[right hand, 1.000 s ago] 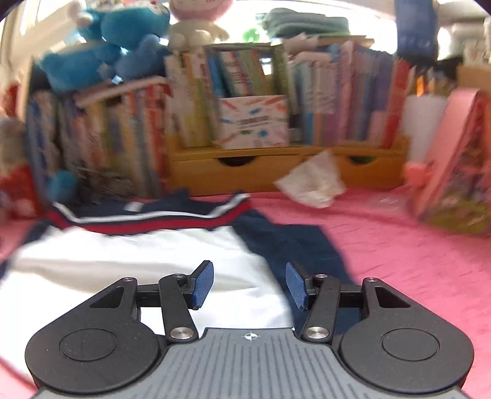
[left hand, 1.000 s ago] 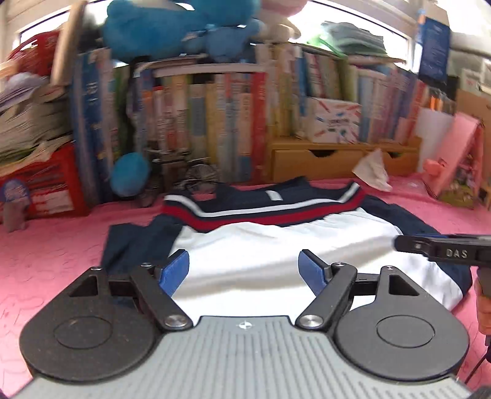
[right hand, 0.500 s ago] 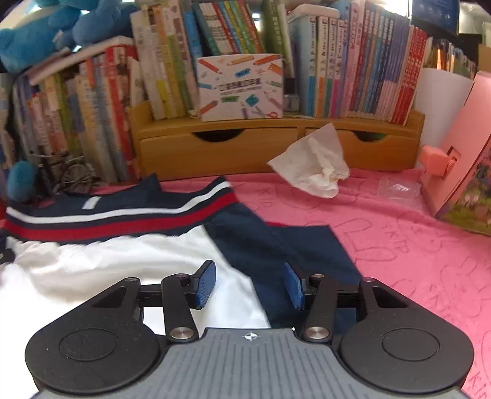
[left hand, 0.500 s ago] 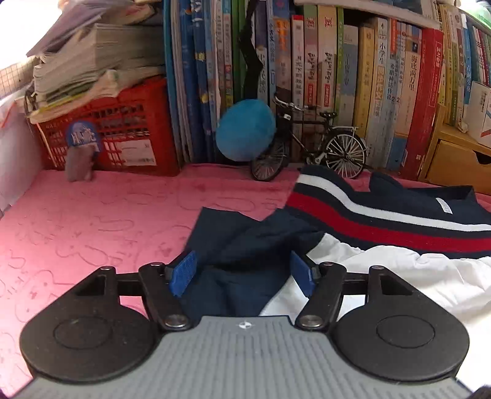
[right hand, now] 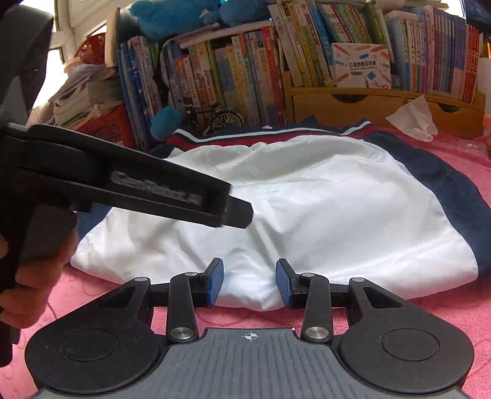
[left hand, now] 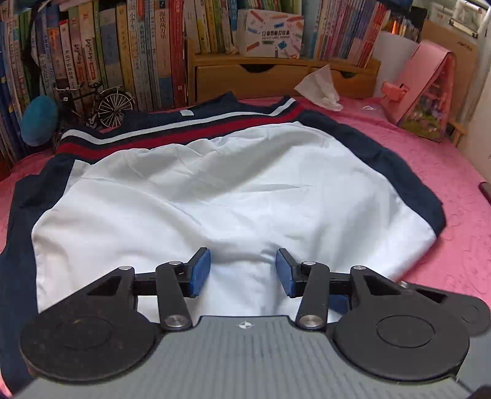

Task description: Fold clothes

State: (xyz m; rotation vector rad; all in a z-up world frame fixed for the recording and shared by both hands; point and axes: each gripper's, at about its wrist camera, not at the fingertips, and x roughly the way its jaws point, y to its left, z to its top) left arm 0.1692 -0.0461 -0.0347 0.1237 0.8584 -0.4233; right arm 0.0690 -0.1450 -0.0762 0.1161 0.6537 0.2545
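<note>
Only one garment is seen through the left wrist camera: a white jersey [left hand: 214, 196] with navy sleeves and a red-and-white striped band, spread flat on the pink mat [left hand: 445, 172], its collar toward the far edge. The left gripper [left hand: 243, 271] is held over the near hem with its two blue pads [left hand: 199, 271] parted and nothing clamped between them. Along the far edge, one model bicycle [left hand: 104, 104], one blue plush ball [left hand: 38, 121], one crumpled tissue [left hand: 320, 89] and one pink folder [left hand: 429, 89] are counted. A wooden two-drawer organiser [left hand: 276, 79] carries a white printed box [left hand: 270, 33] and a row of books [left hand: 138, 55].

From the right wrist camera, the jersey [right hand: 307, 199] is seen again, with the right gripper [right hand: 249, 284] at its near hem, pads apart and white cloth lying between them ungripped. Shown only here are the left tool's black body [right hand: 122, 181] reaching over the jersey, a hand [right hand: 33, 276] on its grip, a red basket [right hand: 104, 125] under stacked papers, and a blue plush toy [right hand: 184, 15] on top of the books.
</note>
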